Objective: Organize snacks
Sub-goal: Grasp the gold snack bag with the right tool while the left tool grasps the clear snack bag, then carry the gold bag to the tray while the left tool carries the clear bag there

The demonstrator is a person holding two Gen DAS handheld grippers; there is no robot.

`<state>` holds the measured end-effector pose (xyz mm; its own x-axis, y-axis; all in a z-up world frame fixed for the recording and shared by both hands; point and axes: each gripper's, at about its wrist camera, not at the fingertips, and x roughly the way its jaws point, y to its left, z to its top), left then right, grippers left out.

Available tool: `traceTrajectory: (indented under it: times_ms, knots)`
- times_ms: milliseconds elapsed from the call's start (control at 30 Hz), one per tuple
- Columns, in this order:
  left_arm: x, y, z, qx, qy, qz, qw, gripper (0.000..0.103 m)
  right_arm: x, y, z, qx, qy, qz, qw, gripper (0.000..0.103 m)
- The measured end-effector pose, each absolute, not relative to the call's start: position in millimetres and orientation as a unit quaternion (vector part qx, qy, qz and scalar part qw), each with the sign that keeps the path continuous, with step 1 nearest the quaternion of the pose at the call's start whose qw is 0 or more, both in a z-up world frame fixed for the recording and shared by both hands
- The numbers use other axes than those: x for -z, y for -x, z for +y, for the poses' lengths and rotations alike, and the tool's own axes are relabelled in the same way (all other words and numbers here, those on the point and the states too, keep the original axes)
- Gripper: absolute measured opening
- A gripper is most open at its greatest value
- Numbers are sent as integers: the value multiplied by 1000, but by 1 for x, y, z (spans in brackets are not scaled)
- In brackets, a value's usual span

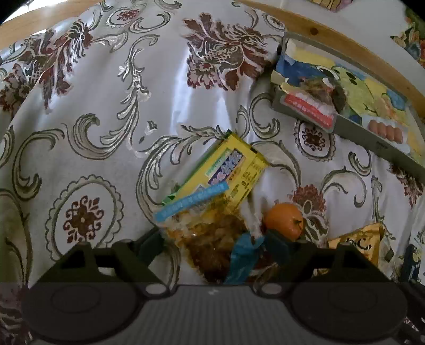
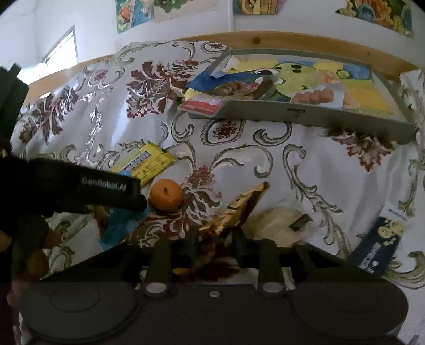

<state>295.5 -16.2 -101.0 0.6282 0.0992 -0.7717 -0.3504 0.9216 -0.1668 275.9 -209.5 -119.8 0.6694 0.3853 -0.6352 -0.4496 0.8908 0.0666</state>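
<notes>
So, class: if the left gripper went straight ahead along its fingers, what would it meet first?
Probably the clear snack bag lying between the open fingers of the left gripper. The yellow packet lies just beyond. Depth is hard to judge.

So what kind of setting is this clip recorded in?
Most likely a home, at a table. A floral tablecloth covers a wood-edged surface, hand-painted pictures hang on the white wall behind, and loose snacks and an orange lie near a tray lined with a cartoon drawing.
</notes>
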Motion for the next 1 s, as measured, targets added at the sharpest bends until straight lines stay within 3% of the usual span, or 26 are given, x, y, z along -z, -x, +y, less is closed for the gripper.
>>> traceTrajectory:
  times_ms: [100, 367, 433, 500, 633, 767, 1000]
  knots:
    - [100, -290, -17, -129, 143, 410, 891, 72, 124, -282, -211, -229, 21, 343, 911, 37]
    - [99, -269, -13, -102, 155, 391, 901, 56, 132, -284, -209, -222, 6, 346, 912, 32]
    - [99, -264, -13, -93, 156, 388, 904, 53, 130, -281, -206, -224, 19, 337, 914, 28]
    - [99, -260, -13, -88, 160, 385, 905, 51, 129, -276, -203, -232, 27, 331, 914, 14]
    - [96, -253, -17, -79, 156, 380, 908, 45, 126, -263, -191, -237, 74, 313, 917, 13]
    - [93, -244, -30, -42, 135, 377, 915, 26, 123, -257, -188, -236, 92, 305, 918, 12]
    - [92, -241, -45, -43, 99, 379, 919, 24, 117, -251, -196, -232, 77, 299, 922, 13]
